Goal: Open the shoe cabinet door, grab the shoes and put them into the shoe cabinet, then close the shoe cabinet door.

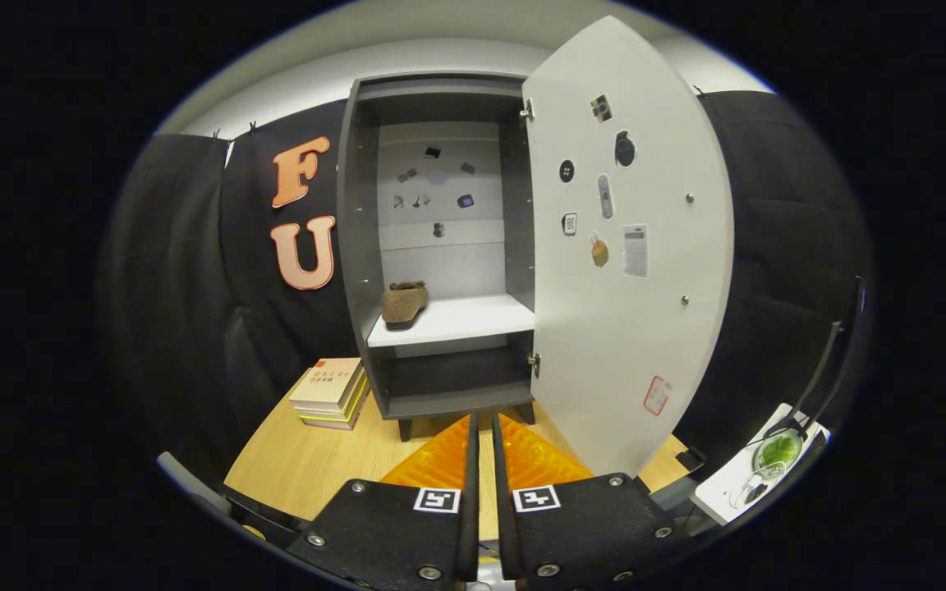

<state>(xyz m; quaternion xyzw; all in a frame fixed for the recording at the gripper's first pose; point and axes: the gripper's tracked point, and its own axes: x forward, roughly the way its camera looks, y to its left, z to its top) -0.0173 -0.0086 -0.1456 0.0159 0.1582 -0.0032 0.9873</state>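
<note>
Nearest the camera, the hand-held gripper [481,431] has its fingers almost pressed together, pinching nothing. Beyond them on the worktop [309,460] stands the shoe cabinet [440,246], its door [629,246] swung wide to the right. A shoe [404,304] sits at the left edge of the shelf [461,318]. Closing the door hard could jolt the cabinet and tip that shoe off.

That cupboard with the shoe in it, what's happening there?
A person is tidying shoes away with a hand-held gripper. The shoe cabinet door is swung open, and a brown shoe already sits on the white shelf inside. The fingers are nearly together, holding nothing, just in front of the cabinet. The door is not yet closed.
</note>
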